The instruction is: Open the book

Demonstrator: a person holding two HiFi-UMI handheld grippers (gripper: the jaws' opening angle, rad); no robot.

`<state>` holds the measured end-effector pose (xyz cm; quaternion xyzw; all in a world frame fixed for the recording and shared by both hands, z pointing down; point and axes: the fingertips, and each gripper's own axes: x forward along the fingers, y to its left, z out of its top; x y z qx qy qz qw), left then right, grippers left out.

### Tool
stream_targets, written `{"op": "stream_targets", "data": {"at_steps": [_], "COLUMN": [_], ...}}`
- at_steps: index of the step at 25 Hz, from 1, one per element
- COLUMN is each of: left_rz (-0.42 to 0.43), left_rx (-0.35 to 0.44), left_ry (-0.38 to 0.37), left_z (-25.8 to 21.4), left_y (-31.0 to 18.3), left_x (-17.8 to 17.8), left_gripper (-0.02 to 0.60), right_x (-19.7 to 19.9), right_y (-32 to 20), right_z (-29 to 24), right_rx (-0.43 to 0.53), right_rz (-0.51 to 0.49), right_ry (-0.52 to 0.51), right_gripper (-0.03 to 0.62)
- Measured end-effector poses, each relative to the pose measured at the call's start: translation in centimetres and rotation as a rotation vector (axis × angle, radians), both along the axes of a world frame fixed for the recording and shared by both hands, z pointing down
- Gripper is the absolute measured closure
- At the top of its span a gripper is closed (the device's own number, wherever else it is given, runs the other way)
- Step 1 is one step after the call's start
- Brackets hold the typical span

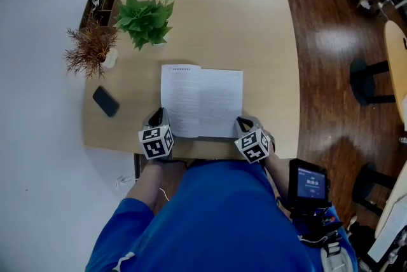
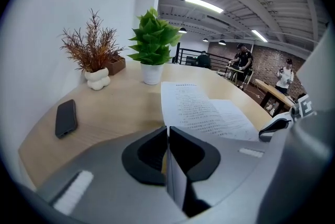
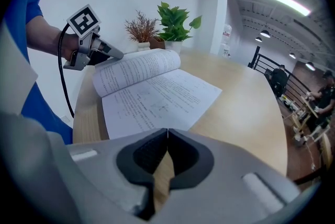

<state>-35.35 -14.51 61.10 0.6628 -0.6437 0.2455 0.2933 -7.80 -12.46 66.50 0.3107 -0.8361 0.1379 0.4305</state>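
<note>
The book (image 1: 202,102) already lies open on the table (image 1: 254,23), spread near the person's edge with printed pages facing up, so the task looks all but done. What remains is probably to settle it so that it does not fall shut. The left gripper (image 1: 159,115) sits at the near left corner of the book and the right gripper (image 1: 243,121) at the near right corner. Both have their jaws closed together with nothing between them. Seen from the right gripper view, the left-hand pages arch up in a hump while the right-hand page lies flat. The left gripper's tip is right at the edge of that hump, though I cannot tell whether it actually touches the paper. To finish well, the closed jaws should press gently down and outward on the raised pages near the spine. The other gripper should steady the flat side so that the book does not slide or a sheet crease. Counting what is on the table: one book, one dark phone (image 1: 105,101), one green potted plant (image 1: 147,16), one dried reddish plant (image 1: 92,48) in a white pot, and one wooden box (image 1: 102,10) at the far left corner. There are two grippers.
</note>
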Motion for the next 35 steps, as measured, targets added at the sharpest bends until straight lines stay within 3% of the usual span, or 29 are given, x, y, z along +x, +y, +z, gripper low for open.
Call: {"op": "stream_targets", "data": {"at_steps": [14,35], "left_rz": [0.005,0.038], "left_rx": [-0.063,-0.159], "left_ry": [-0.029,-0.063], "left_z": [2.7,5.3], "left_y": [-0.3,-0.1], "left_x": [-2.3,-2.9], "left_gripper": [0.557,0.554], "right_x": [-0.1,-0.1], "right_y": [0.0,0.0], "right_z": [0.1,0.0], "right_rx": [0.008,0.025], "right_rz": [0.001,-0.014], "right_ry": [0.037,0.062], "right_gripper": [0.589,0.589]}}
